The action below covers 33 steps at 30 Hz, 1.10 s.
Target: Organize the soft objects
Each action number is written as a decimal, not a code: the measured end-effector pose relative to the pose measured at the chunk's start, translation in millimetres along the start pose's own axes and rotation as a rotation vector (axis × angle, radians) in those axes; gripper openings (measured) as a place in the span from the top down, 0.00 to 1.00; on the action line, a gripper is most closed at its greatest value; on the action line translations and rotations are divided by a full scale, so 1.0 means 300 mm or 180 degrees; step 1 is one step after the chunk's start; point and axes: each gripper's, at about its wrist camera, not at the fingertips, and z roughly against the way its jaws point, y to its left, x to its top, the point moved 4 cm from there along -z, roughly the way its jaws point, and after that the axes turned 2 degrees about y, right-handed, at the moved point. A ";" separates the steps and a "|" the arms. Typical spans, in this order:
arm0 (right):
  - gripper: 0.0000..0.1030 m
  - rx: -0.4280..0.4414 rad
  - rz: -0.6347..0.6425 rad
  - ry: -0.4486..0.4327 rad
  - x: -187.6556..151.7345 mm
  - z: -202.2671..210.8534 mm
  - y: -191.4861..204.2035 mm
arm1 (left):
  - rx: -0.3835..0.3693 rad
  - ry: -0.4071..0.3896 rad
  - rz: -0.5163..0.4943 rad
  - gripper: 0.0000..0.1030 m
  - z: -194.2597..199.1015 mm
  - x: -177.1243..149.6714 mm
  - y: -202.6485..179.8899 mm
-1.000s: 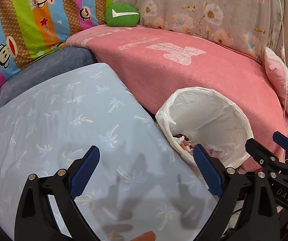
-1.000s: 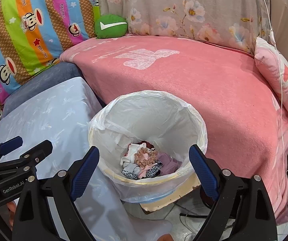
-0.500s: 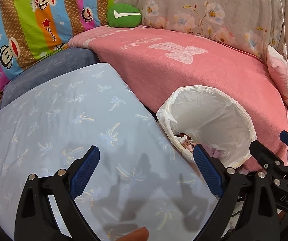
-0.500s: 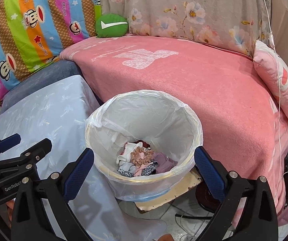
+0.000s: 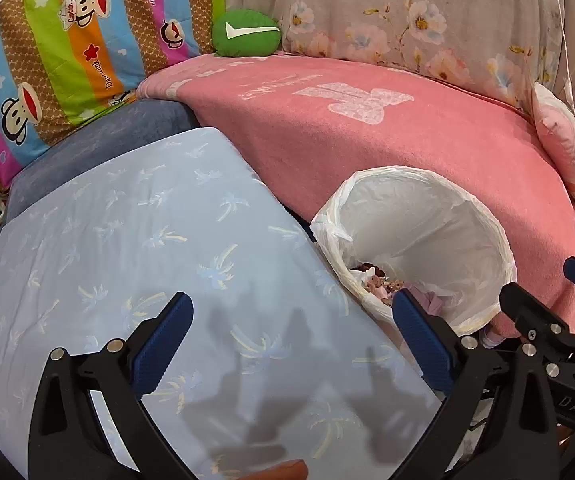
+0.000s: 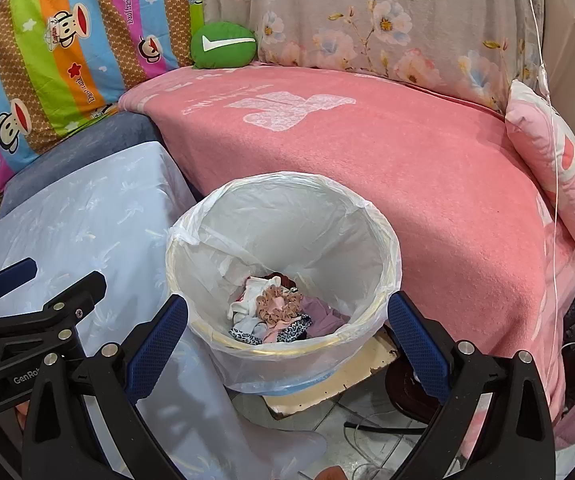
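Soft objects (image 6: 275, 312) are seen piled in the lined bin (image 6: 383, 240) beside the desk (image 5: 127, 240), which is bare. Left gripper (image 5: 291, 324) and right gripper (image 6: 287, 320) are spread wide, nothing held. Sorting is judged nearly finished.

— What is lying along the back?
— A green cushion (image 6: 223, 50) is resting against a striped monkey-print quilt (image 6: 67, 52), beside a floral cover (image 6: 387, 20).
— And nearer?
— A pink blanket (image 6: 387, 148) is covering the seat, with a pale blue palm-print sheet (image 5: 135, 248) spreading beside it.
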 end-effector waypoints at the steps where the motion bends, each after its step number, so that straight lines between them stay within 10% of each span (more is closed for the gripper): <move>1: 0.06 -0.0009 -0.0003 0.0006 -0.002 0.000 -0.002 | 0.0006 0.0000 0.0000 0.07 0.000 -0.001 0.000; 33: 0.06 -0.0040 -0.0062 0.0103 -0.043 -0.019 -0.035 | 0.0044 0.0060 0.0165 0.07 -0.011 -0.033 -0.007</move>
